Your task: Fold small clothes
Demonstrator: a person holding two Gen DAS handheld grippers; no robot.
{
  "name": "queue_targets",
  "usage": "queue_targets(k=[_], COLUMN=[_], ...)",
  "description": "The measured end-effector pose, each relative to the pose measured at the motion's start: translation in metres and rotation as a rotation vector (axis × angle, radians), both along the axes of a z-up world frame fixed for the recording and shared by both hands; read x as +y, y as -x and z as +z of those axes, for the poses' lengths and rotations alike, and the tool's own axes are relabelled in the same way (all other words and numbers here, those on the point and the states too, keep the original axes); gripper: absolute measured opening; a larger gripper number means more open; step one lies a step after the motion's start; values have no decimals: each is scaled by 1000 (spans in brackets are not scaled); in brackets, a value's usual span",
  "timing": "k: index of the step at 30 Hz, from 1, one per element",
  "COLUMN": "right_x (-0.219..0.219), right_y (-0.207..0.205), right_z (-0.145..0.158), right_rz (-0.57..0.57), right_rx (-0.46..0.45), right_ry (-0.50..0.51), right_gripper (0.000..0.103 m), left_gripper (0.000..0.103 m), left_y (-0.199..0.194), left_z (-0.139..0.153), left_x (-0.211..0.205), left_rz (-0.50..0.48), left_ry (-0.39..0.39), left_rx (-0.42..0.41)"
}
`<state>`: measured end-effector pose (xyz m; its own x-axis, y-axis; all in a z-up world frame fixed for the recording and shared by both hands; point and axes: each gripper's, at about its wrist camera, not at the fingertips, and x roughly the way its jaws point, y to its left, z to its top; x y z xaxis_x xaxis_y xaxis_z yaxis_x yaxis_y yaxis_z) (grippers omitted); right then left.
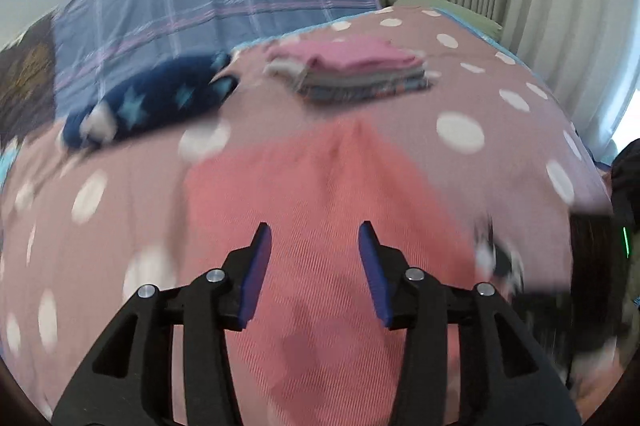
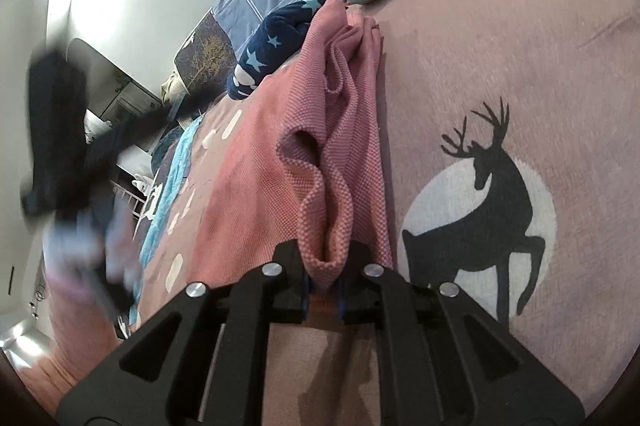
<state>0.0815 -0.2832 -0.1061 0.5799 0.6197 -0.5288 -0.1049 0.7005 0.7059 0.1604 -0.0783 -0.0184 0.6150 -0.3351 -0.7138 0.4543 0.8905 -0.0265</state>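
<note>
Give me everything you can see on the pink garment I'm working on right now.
The pink garment is a coral-pink woven or knit cloth with a fine grid texture. Most of it lies spread on the dotted bedspread. One edge is gathered into upright folds and pinched in the right gripper, jaws shut on it. The left gripper hovers over the flat part, jaws open, holding nothing. Its shape and any sleeves cannot be told.

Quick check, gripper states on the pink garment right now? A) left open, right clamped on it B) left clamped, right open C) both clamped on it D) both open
A: the left gripper hovers over the pink garment with jaws apart, while the right gripper pinches a bunched fold of it.
</note>
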Motion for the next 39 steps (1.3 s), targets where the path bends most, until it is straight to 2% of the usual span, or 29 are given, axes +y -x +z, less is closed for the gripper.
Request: queue_targets(k=[5, 8, 10, 16, 20, 24, 27, 30, 32, 33, 34, 36, 38, 39], right_x=[2, 3, 2, 2, 2, 2, 1, -1, -3, -3, -1, 1, -2, -4], right_y=[0, -1, -1, 0, 0, 1, 0, 0, 8, 15, 19, 19, 8, 5], right_z=[0, 0, 0, 3, 3, 3, 2, 2, 11, 22, 30, 39, 18, 4], right_rz=[3, 1, -3, -7, -9, -8, -12, -39, -75, -68, -61, -52, -82, -75], right_rx=[0, 6, 10, -4, -2, 0, 1, 8, -12, -53, -80, -92, 3, 50], right_ry=[25, 26, 18, 14, 22, 19, 16, 17, 9, -22, -24, 36, 103, 89], right_gripper=[10, 10, 11, 21, 21, 21, 19, 10, 6, 6, 6, 6, 6, 7], left_gripper=[51, 52, 52, 51, 52, 52, 52, 53, 45, 27, 20, 14, 14, 14], left_y=[68, 81, 84, 71, 70, 74, 76, 74, 72, 73, 74, 76, 75, 76], left_z=[-36, -56, -64, -61, -67, -70, -71, -67, -62, -58, -56, -56, -66, -72], left_x=[43, 49, 49, 42, 33, 36, 43, 45, 46, 47, 47, 44, 44, 46], left_rz=[14, -11, 5, 49, 64, 64, 79, 125, 144, 139, 132, 134, 124, 122], left_ry=[6, 39, 18, 53, -16, 2, 20, 19, 45, 67, 75, 15, -28, -26], left_rx=[72, 136, 128, 66, 40, 52, 57, 24, 2, -4, -6, -16, 13, 25])
